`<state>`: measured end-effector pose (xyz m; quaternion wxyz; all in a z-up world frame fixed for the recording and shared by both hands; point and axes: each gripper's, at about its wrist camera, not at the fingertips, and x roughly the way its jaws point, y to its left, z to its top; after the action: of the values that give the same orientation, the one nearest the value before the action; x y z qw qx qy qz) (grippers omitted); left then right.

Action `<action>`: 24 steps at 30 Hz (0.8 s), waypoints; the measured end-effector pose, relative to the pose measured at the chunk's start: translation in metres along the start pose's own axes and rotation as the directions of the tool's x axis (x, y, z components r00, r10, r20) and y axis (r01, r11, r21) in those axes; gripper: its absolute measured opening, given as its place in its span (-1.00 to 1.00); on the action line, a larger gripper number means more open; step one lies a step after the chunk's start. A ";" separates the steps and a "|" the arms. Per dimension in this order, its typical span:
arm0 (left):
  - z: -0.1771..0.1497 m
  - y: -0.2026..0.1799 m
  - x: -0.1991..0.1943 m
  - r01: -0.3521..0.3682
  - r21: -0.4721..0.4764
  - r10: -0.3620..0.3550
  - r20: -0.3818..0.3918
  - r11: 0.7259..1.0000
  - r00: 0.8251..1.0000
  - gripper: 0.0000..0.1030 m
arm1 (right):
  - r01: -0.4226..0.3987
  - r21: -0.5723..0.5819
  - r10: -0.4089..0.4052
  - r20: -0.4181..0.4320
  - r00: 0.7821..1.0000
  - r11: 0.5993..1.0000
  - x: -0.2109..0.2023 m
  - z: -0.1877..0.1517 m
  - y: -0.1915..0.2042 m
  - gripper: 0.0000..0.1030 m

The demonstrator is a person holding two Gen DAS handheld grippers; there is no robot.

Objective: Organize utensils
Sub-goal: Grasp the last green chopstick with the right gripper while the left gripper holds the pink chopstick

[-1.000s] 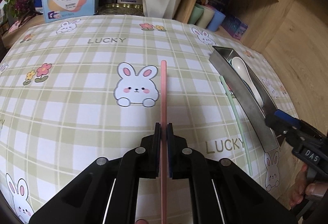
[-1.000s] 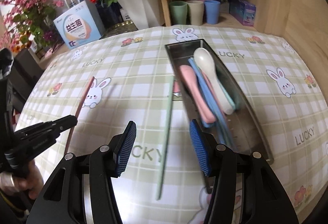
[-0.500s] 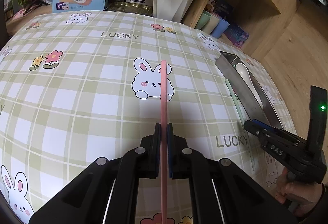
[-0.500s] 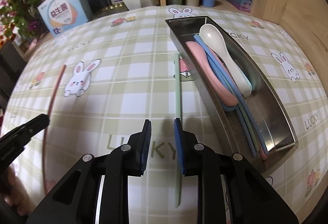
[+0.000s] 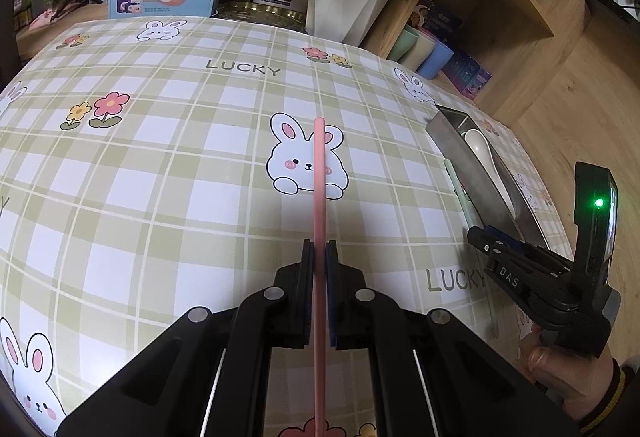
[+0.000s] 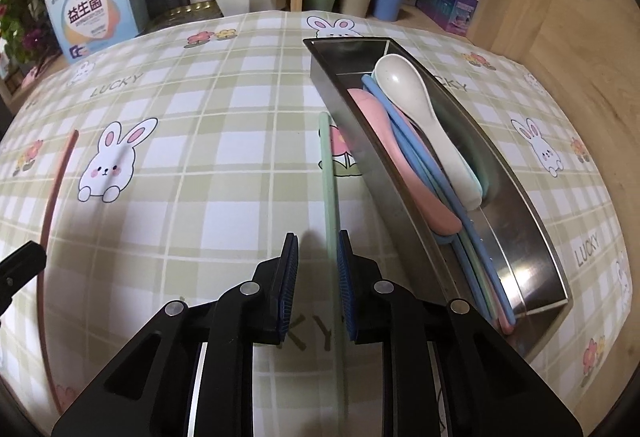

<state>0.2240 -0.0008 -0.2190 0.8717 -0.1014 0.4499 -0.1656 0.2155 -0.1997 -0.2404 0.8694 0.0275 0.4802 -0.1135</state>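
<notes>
Since the earlier frame the right hand-held gripper (image 6: 318, 257) has dropped toward the counter (image 6: 224, 173), its jaws just closing around the pale green chopstick (image 6: 329, 173) lying left of the steel tray (image 6: 516, 221), one pad not yet touching. The left hand-held gripper (image 5: 319, 257) stays clamped on the pink chopstick (image 5: 319, 173) at frame centre.
</notes>
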 end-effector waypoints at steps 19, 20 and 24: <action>-0.002 0.019 -0.006 -0.047 -0.035 0.047 0.006 0.998 0.999 -0.89 | -0.053 0.042 0.050 0.074 0.996 0.998 -0.016 -0.011 -0.008 -0.86; -0.001 0.020 -0.007 -0.047 -0.037 0.048 0.009 0.998 0.999 -0.89 | -0.053 0.050 0.050 0.073 0.996 0.997 -0.016 -0.011 -0.010 -0.85; 0.000 0.024 -0.009 -0.051 -0.045 0.051 0.017 0.998 0.999 -0.89 | -0.058 0.058 0.054 0.058 0.997 0.997 -0.013 -0.010 -0.011 -0.85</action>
<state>0.2235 0.0251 -0.2199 0.8772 -0.1107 0.4480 -0.1324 0.1979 -0.2069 -0.2348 0.8841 0.0639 0.4511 -0.1041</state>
